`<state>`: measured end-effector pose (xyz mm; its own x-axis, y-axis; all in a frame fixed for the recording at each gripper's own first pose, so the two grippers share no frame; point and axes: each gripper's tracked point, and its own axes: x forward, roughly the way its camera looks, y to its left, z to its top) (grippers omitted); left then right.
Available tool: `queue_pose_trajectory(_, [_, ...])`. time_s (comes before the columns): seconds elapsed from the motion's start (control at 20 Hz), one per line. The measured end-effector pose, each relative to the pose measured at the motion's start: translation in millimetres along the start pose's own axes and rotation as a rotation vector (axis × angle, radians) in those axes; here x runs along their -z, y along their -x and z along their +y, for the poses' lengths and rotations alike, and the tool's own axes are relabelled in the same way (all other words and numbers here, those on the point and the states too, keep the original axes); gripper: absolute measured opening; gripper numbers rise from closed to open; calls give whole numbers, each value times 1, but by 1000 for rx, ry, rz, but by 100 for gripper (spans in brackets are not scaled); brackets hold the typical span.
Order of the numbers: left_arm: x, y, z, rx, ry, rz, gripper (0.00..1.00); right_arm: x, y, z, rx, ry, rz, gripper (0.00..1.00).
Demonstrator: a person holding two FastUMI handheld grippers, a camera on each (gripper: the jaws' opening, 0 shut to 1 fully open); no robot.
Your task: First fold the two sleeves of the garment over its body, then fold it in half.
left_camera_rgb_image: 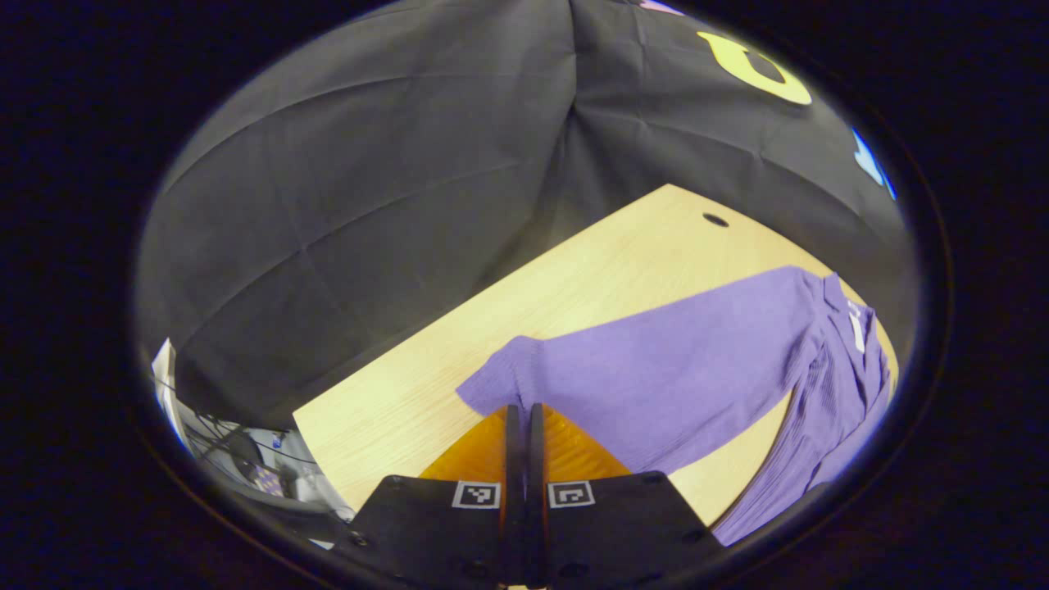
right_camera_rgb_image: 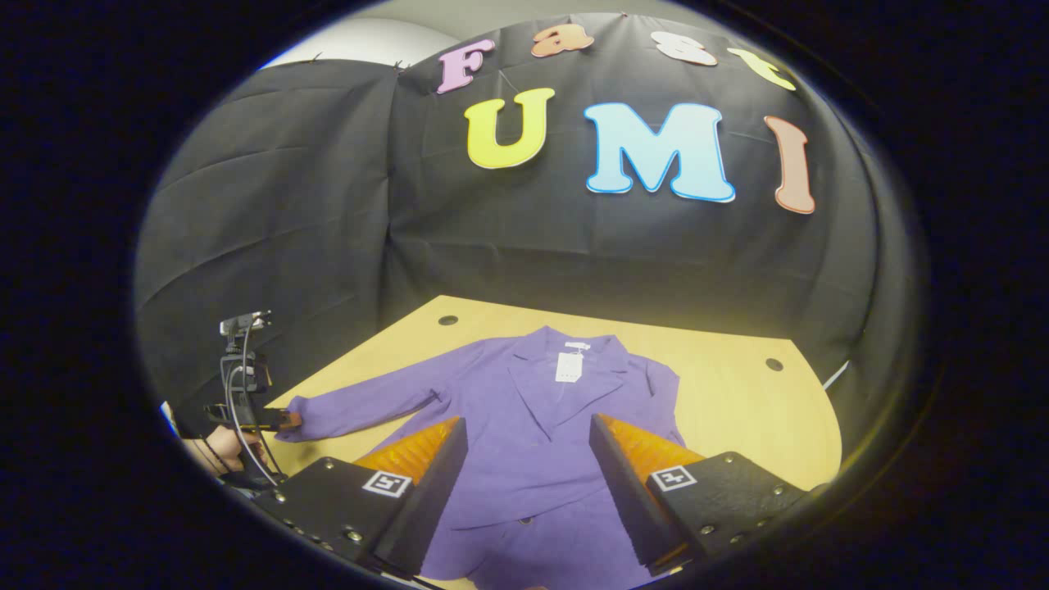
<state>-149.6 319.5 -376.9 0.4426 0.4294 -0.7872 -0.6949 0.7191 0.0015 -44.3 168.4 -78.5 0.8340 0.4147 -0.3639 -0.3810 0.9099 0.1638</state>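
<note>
On the wooden table, left gripper view: my left gripper has its fingers pressed together at the cuff of the sleeve; whether cloth is caught between them I cannot tell. The sleeve lies stretched out. Right gripper view: my right gripper spread wide above the purple garment, lying flat, collar away from me. No fold made; everything left, I judge.
</note>
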Motion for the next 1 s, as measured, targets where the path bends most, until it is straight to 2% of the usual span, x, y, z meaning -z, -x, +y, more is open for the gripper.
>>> queue_pose_trajectory(0.2, [-1,1,0,22,1,4,7,1,2,-5,13,-16,-3,90])
queue_pose_trajectory(0.3, [-2,4,-8,67,57,19,7,1,3,-9,22,-16,-5,90])
queue_pose_trajectory(0.45, [-22,21,-22,136,120,-35,7,2,4,-15,34,-18,-6,90])
queue_pose_trajectory(0.65, [-55,65,-69,313,210,-82,7,7,5,-20,41,-25,-1,90])
queue_pose_trajectory(0.75, [-67,78,-87,367,186,-110,7,8,6,-23,42,-35,-3,90])
queue_pose_trajectory(0.8, [-70,86,-98,390,160,-122,7,8,6,-23,43,-41,-6,95])
queue_pose_trajectory(0.95, [-81,119,-145,474,95,-141,6,11,10,-31,58,-54,-14,95])
queue_pose_trajectory(1.0, [-83,128,-164,506,82,-141,7,11,12,-34,64,-60,-17,90])
